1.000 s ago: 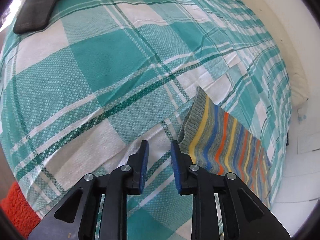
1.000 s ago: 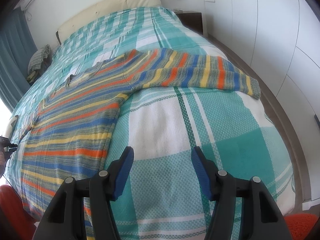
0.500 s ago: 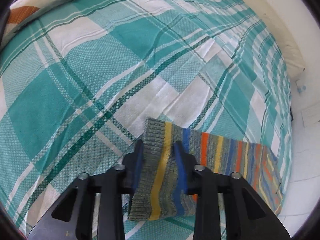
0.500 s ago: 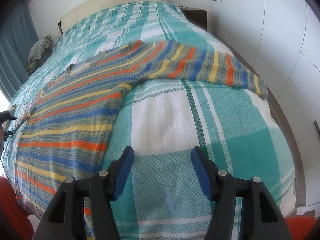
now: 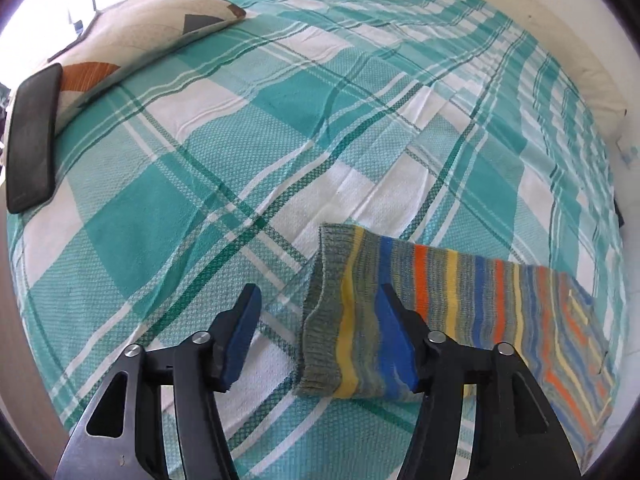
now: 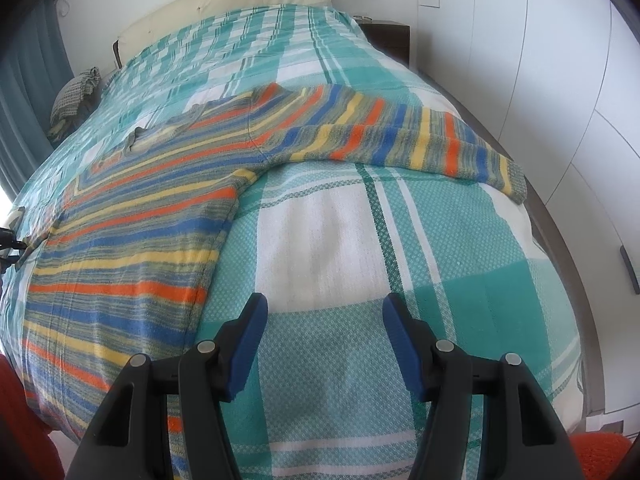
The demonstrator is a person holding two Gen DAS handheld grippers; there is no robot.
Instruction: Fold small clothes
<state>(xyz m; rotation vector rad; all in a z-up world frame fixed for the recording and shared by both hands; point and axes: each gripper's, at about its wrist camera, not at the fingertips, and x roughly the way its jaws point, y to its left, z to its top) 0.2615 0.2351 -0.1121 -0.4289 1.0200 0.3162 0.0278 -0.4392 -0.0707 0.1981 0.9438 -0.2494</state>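
Note:
A striped knit sweater [image 6: 132, 232] in grey, blue, orange and yellow lies flat on the bed. Its right sleeve [image 6: 420, 140] stretches toward the bed's right edge. In the left wrist view its other sleeve [image 5: 452, 304] lies on the cover, its grey cuff [image 5: 320, 320] between the fingers of my left gripper [image 5: 320, 340], which is open with the right finger resting against the sleeve. My right gripper [image 6: 324, 344] is open and empty above bare cover, right of the sweater's body and short of the right sleeve.
The bed has a teal and white plaid cover [image 5: 248, 128]. A patterned pillow [image 5: 132, 40] and a black phone [image 5: 32, 136] lie at its far left in the left wrist view. A small checked pillow [image 6: 76, 96], headboard [image 6: 224, 4] and white wardrobe doors [image 6: 560, 60] show in the right wrist view.
My left gripper closed on the sleeve cuff half a second ago and now has opened, with the cuff lying loose between the fingers. My right gripper stayed open and shifted slightly toward the sleeve.

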